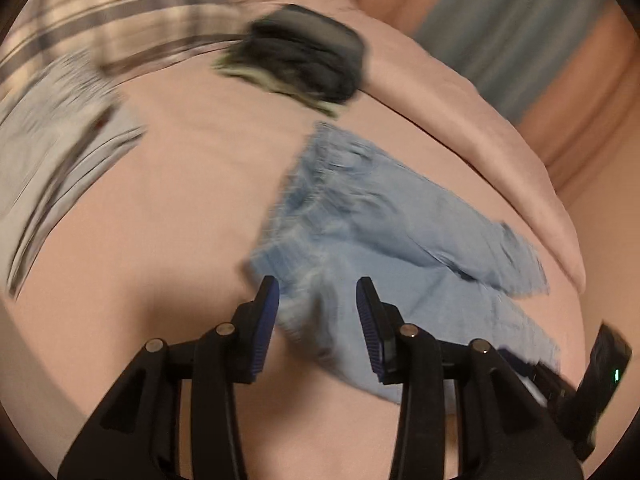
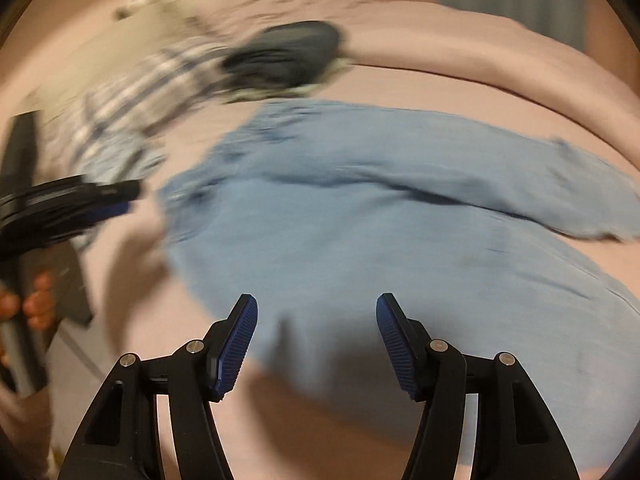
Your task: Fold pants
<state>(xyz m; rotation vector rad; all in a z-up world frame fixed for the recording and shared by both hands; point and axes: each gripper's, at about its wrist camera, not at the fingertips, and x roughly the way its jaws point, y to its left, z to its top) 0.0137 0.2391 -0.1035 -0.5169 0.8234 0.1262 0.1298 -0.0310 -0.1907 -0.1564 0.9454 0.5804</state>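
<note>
Jaws of both grippers stood apart and held nothing: the left gripper (image 1: pixel 317 300) hovered at the bottom of its view over the near edge of the light blue pants (image 1: pixel 384 236), and the right gripper (image 2: pixel 317 316) hung likewise, wider spread, above the same cloth. Those pants lay spread across the pink bed (image 2: pixel 460 76), mid-frame. Beyond them, toward the upper left, sat a dark folded garment (image 1: pixel 308 56) and blurred plaid clothes (image 2: pixel 120 120).

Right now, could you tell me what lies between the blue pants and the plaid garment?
Only bare pink bedsheet separates the blue pants from the plaid garment, seen from the left wrist.
</note>
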